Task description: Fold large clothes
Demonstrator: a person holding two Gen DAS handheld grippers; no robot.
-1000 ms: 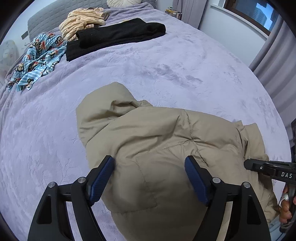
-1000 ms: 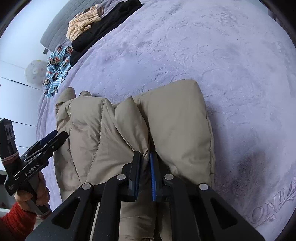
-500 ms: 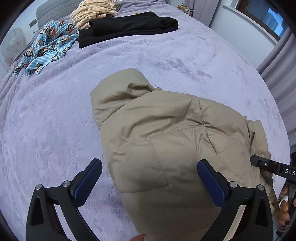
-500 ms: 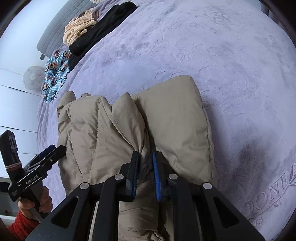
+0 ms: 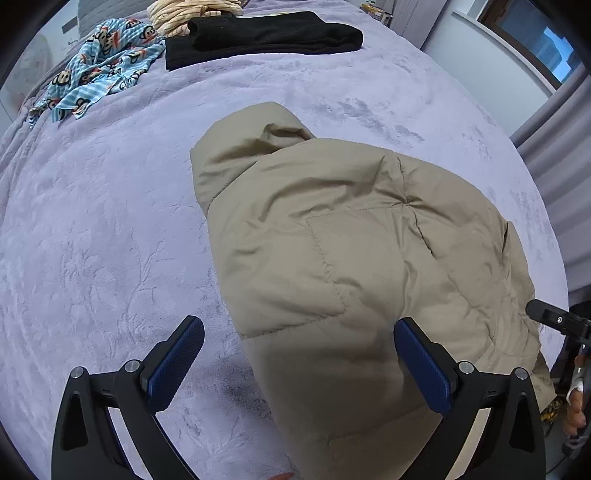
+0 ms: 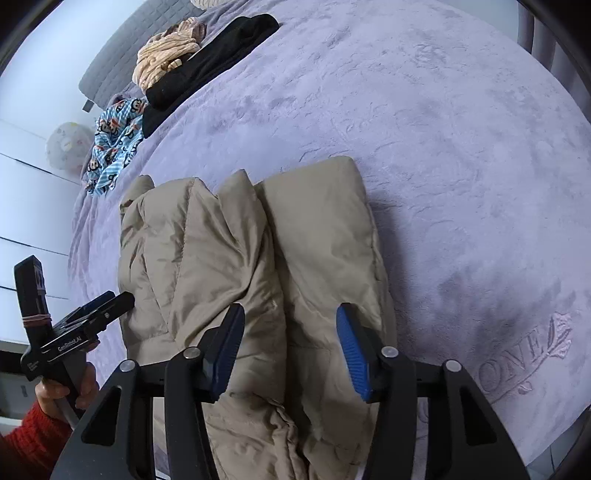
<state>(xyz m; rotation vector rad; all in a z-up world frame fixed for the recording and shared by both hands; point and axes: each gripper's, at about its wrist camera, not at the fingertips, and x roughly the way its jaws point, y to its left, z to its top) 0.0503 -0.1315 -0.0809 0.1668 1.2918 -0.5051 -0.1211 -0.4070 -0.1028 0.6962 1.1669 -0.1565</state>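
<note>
A beige puffer jacket point(image 5: 351, 258) lies folded on the lavender bed cover point(image 5: 92, 240), hood end toward the far side. It also shows in the right wrist view point(image 6: 229, 266), bunched in thick folds. My left gripper point(image 5: 295, 350) is open and empty, its jaws spread wide over the jacket's near edge. My right gripper point(image 6: 291, 339) is open and empty just above the jacket's near folds. The left gripper shows at the left of the right wrist view point(image 6: 107, 306).
At the far end of the bed lie a black garment point(image 5: 266, 35), a blue cartoon-print garment point(image 5: 96, 85) and a cream striped garment point(image 5: 192, 9). Grey curtains point(image 5: 554, 155) and a window stand to the right. The cover has embroidered lettering point(image 6: 517, 354).
My right gripper has opened and let go of the jacket fold. My left gripper has drawn back toward the jacket's near edge, still open.
</note>
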